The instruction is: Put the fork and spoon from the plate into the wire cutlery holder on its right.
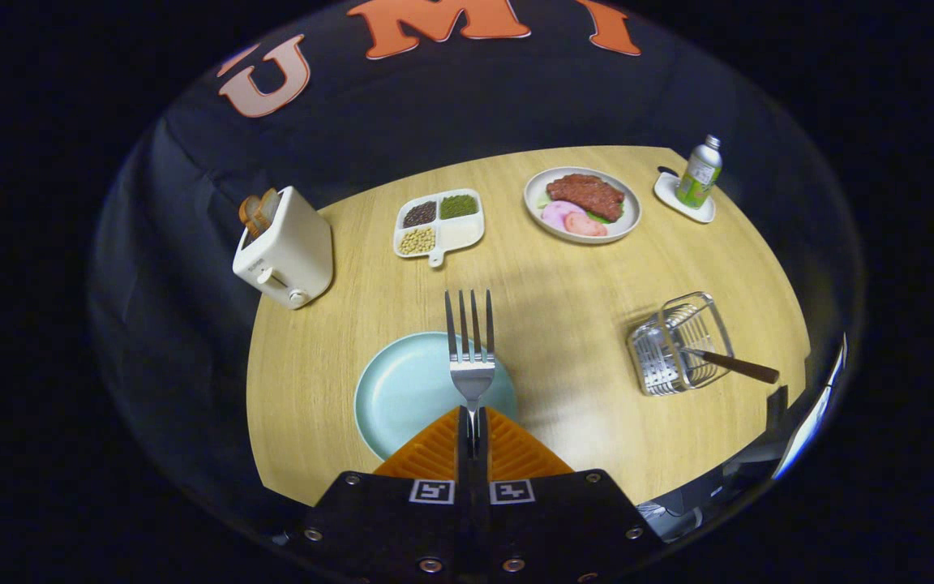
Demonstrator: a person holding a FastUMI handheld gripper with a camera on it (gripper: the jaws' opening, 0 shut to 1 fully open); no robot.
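The gripper [472,430] is clamped on the fork [471,345], tines pointing ahead above the empty plate [402,389]. The wire holder [678,345], well off to the right, already has a brown-handled utensil [739,367], probably the spoon. Only the fork seems left to deliver.

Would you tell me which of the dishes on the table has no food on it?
The pale blue plate just beyond the jaws, under the held fork; the other dishes carry food.

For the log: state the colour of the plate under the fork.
Pale blue-green plate, clearest in the gripper view.
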